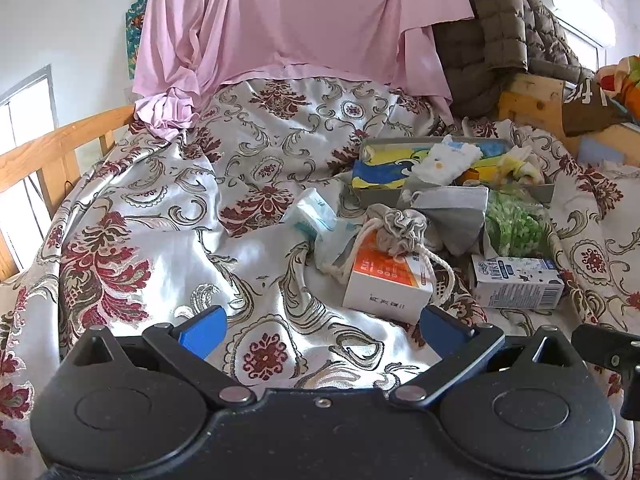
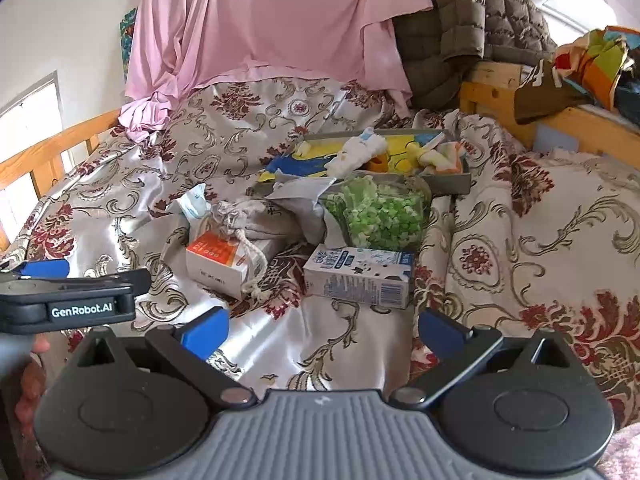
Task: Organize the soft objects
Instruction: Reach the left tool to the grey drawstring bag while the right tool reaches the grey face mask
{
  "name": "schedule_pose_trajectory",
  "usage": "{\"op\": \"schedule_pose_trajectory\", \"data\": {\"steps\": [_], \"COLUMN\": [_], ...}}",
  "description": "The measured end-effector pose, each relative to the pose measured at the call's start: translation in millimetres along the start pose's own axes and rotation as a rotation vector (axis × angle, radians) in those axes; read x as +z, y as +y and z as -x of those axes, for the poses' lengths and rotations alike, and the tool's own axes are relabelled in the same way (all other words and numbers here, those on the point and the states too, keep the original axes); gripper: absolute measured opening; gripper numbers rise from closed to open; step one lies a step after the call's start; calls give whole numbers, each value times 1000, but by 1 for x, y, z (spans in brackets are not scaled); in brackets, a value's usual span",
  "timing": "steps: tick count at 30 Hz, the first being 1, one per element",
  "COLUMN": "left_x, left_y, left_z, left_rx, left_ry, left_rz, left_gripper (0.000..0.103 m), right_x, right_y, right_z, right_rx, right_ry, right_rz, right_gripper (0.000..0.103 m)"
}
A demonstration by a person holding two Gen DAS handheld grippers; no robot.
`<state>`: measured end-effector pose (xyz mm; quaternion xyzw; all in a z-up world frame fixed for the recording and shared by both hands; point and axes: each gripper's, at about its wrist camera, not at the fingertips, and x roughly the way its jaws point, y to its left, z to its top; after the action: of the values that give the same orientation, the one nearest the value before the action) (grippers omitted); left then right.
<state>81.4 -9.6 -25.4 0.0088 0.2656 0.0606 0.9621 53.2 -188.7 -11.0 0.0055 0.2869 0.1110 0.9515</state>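
1. Your left gripper (image 1: 322, 330) hangs over bare bedspread (image 1: 168, 216) with its blue fingers spread wide and nothing between them. Your right gripper (image 2: 322, 326) is the same: jaws parted, empty.

2. Take the orange-and-white box (image 1: 386, 284) as your landmark. It lies just ahead of your left gripper and a little to that gripper's right; from your right gripper it sits ahead and to the left. The left hand looks the nearer one to it.

3. On top of the box, touching it, rests the grey drawstring pouch (image 1: 400, 226), the closest soft thing. Its gathered mouth faces you and its cord loops down over the box's near right corner. In the right wrist view the pouch's (image 2: 250, 220) body runs away from the box toward the right, so its long axis lies roughly across your reach.

4. Left of the box, just beside it, lies a soft white-and-blue packet (image 1: 316, 216). Right of the box, apart from it, the blue-and-white carton (image 2: 360, 276) lies on its side, directly ahead of your right gripper.

5. Behind the box sit a grey cloth (image 1: 452, 216) and a clear bag of green pieces (image 2: 380, 216).

6. Farthest behind the box is the grey tray (image 2: 452, 186), already holding small folded cloths. My judgement: the pouch goes there, so carry it forward and rightward past the box.
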Motion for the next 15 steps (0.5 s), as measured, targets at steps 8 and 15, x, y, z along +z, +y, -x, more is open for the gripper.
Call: {"op": "schedule_pose_trajectory", "data": {"steps": [8, 15], "left_x": [5, 16], "left_y": [10, 19], "left_z": [-10, -25], "left_rx": [-35, -15], "left_ry": [15, 7], "left_rz": [99, 138], "left_gripper": [102, 102], "right_x": [4, 15], "right_y": [-1, -13], "right_z": [-10, -21], "right_rx": [67, 178], "right_ry": [0, -61], "right_rz": [-17, -97], "right_gripper": [103, 103]}}
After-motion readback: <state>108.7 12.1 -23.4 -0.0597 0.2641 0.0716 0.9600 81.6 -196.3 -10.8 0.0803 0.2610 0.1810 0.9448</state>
